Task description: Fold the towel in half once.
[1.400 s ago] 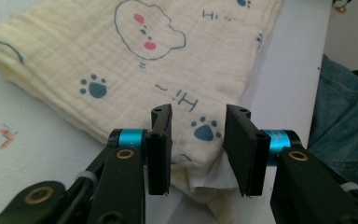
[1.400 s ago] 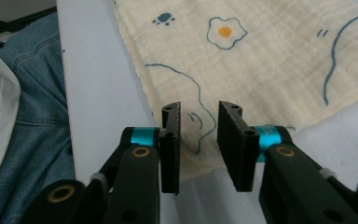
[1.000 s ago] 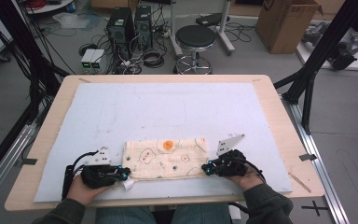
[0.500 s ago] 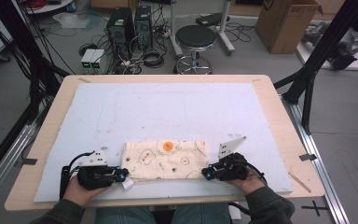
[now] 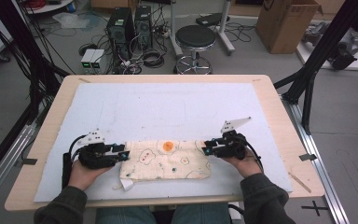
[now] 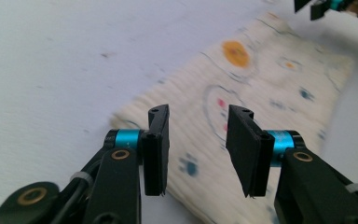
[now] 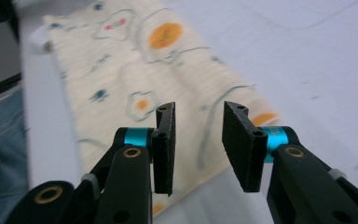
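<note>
Cream cotton, printed with fried eggs and small blue marks, makes up the folded cloth (image 5: 167,159) that is laid flat as a long rectangle on the white mat (image 5: 168,107) near the front edge of the tabletop (image 5: 265,93). The fold appears to be finished and the cloth set down; another fold (or none) may be left, which cannot be judged. Both ends were gripped in the earlier frames. Now the left gripper (image 5: 125,153) is seen at the cloth's left end with its jaws apart and nothing between them, having just been opening. The right gripper (image 5: 207,147) has likewise just been opening and is held off the right end, its jaws parted and empty.
</note>
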A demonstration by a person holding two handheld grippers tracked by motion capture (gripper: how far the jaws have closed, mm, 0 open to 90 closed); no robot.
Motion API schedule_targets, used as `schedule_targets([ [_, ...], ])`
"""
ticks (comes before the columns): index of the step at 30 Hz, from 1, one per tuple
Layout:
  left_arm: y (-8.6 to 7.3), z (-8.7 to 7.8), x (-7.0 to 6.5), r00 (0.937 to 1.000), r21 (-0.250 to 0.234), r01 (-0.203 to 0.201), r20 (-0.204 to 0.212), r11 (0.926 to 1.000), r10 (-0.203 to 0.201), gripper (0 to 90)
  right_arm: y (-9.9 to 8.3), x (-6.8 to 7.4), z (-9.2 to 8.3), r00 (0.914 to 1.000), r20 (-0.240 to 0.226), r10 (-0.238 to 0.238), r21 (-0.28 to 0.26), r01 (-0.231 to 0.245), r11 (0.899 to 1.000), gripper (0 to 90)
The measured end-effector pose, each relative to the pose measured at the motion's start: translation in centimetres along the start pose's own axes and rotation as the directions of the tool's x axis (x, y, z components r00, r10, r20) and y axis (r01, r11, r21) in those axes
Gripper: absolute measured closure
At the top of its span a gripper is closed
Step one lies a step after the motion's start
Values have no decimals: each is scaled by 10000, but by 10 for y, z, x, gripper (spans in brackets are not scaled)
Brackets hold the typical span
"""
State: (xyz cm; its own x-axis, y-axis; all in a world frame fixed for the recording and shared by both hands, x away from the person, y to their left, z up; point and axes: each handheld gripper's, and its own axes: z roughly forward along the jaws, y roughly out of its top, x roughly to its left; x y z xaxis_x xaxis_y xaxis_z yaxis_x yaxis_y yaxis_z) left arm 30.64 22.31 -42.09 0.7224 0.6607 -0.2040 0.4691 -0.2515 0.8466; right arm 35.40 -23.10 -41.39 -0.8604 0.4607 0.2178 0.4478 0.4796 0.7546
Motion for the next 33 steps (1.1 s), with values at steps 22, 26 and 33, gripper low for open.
schedule_targets([
  [22,4,39,34,9941,1243,952,-631,9877,-879,846,11,-41,38,9947,-105,1024,830,-1012,9914,834],
  [26,5,36,33,9935,1120,776,-913,9907,-675,862,12,-39,34,9949,228,986,675,-999,9927,854],
  [33,9,33,33,9882,348,843,-1309,9958,-791,865,15,-37,27,9940,813,729,268,-753,9968,858],
])
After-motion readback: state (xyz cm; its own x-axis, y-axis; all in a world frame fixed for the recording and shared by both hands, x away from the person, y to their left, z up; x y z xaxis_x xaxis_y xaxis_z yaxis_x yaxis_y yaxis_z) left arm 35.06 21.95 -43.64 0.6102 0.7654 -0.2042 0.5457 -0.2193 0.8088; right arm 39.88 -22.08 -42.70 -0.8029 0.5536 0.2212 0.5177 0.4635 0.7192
